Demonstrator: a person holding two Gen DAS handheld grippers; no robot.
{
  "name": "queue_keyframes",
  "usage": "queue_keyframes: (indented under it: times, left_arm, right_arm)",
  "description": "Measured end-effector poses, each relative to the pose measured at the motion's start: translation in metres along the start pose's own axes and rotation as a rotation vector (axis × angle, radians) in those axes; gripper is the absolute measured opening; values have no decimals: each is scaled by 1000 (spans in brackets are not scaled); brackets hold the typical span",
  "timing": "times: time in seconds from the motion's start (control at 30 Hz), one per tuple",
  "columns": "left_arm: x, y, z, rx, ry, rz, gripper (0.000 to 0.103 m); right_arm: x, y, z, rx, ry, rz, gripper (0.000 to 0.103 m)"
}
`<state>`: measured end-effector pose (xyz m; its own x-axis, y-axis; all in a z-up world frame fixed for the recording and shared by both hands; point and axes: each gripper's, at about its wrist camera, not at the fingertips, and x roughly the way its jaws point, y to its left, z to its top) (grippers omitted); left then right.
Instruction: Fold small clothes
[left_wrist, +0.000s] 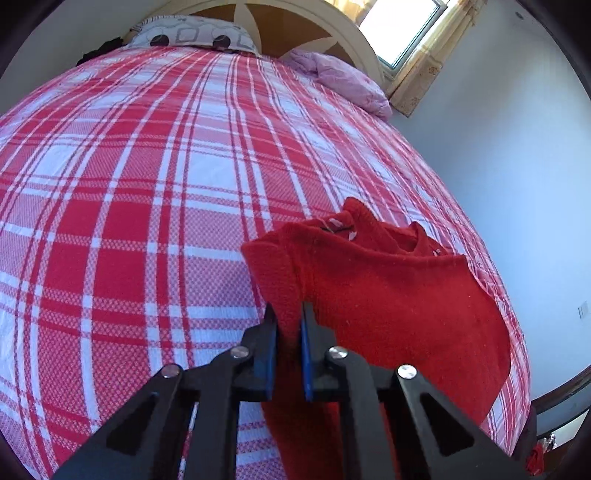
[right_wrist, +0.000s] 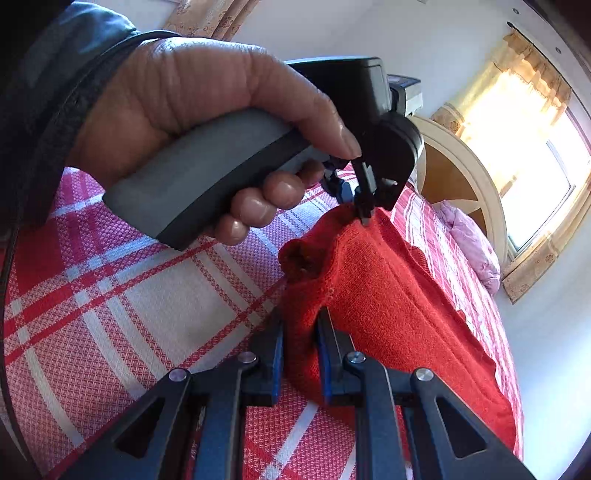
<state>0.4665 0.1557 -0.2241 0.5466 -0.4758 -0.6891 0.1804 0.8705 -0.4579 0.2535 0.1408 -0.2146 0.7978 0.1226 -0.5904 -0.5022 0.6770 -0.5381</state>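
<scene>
A small red knitted sweater (left_wrist: 388, 291) lies partly lifted on the red and white checked bed cover (left_wrist: 147, 184). My left gripper (left_wrist: 290, 314) is shut on a fold at the sweater's edge, cloth pinched between the blue pads. In the right wrist view the same sweater (right_wrist: 388, 306) drapes to the right, and my right gripper (right_wrist: 300, 325) is shut on another edge of it. The left gripper (right_wrist: 364, 216), held by a hand, also shows there pinching the sweater's far edge, next to a rolled sleeve end (right_wrist: 303, 262).
A patterned pillow (left_wrist: 192, 35) and a pink crumpled cloth (left_wrist: 343, 81) lie at the head of the bed by the cream headboard (left_wrist: 332, 29). A bright window (left_wrist: 402, 29) and a white wall stand to the right of the bed.
</scene>
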Motion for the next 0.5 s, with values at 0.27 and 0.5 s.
queue_keyframes:
  times: [0.27, 0.5]
  left_arm:
    - [-17, -16, 14, 1, -25, -21, 11]
    - [-26, -47, 27, 3, -39, -87, 10]
  right_arm:
    - [-21, -47, -3, 194, -59, 135, 10]
    - [-40, -92, -15, 346, -112, 173, 9]
